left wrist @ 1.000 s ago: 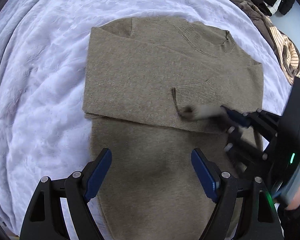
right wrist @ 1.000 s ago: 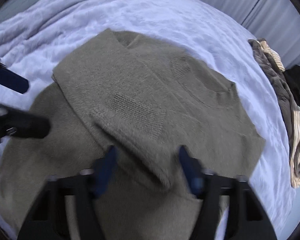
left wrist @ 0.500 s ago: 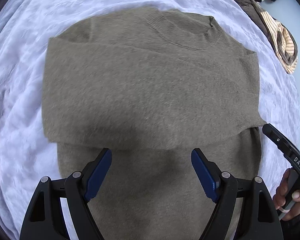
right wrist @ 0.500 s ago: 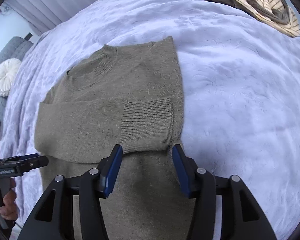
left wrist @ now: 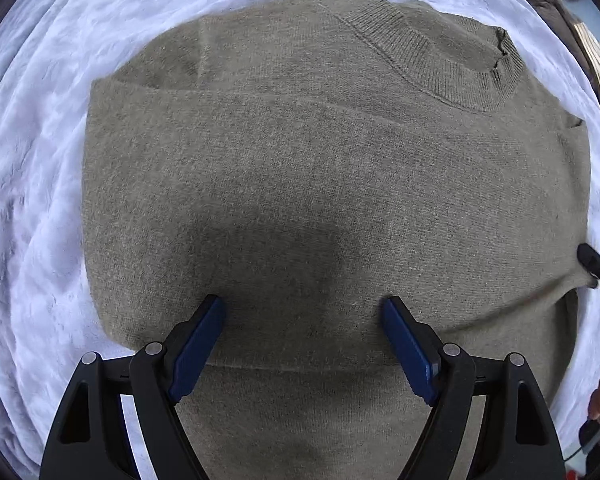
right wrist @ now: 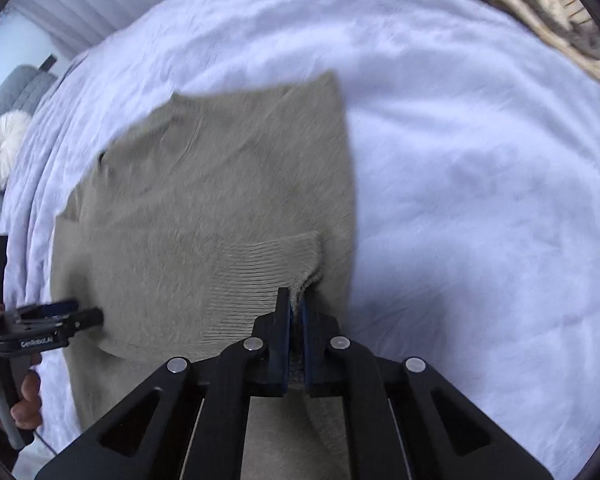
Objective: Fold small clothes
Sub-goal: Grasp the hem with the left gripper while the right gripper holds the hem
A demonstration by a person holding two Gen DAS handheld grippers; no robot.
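Spread flat on the pale lavender bedcover, the olive-brown knit sweater fills most of the left wrist view, its ribbed crew neckline toward the far right. One sleeve is folded across the chest, its lower edge running as a crease over the body of the garment. From the right wrist view the ribbed cuff of that sleeve lies near the sweater's right edge, and the cloth there looks blurred.

The right gripper is closed on the corner of that cuff — the blue pads nearly meet, with a pinch of knit bunched between them. The left gripper hangs over the folded sleeve with its jaws spread wide and nothing between them; its blue-padded fingertips sit just above the fabric, though whether they touch it cannot be told. In the right wrist view the same tool shows at the far left edge, close to the sweater's left side, gripped by the person's hand.

Beyond the sweater — at the far edge of the bed — lies a heap of other clothes, brown and striped. A round white cushion rests on a grey seat at the left.
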